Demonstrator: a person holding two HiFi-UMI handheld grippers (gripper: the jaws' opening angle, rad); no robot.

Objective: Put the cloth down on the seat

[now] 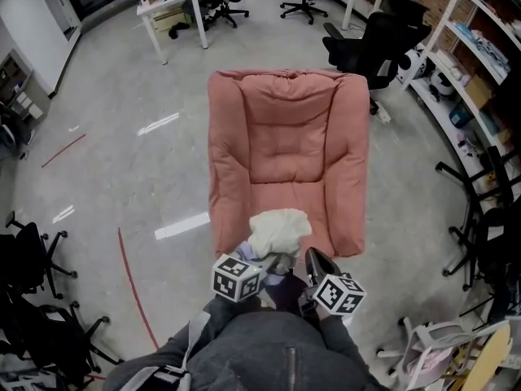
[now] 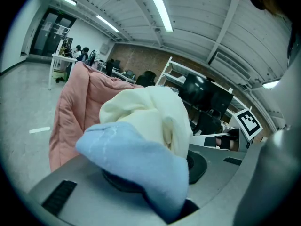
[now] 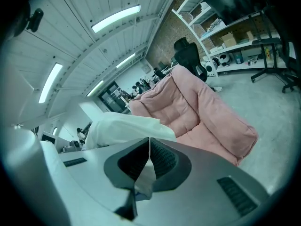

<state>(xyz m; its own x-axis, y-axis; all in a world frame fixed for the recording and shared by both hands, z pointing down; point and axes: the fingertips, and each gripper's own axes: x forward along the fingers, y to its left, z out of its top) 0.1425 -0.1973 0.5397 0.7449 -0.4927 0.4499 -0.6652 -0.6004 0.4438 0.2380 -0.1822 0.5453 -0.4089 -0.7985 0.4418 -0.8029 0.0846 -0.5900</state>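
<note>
My left gripper and right gripper both clenched the cloth, lower centre, over the seat front. Next, I judged: lower it and let go.

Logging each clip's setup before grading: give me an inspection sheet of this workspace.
Surface: pink padded seat on grey floor, bare.
Job's things: cream-and-blue cloth, bunched, held over seat's front edge.
Clutter: nothing seen.
Grippers: left hand-held gripper shut on cloth; right hand-held gripper shut on cloth's edge.
Cables: nothing seen.
Surroundings: office chairs, white table, shelving, red floor line.
</note>
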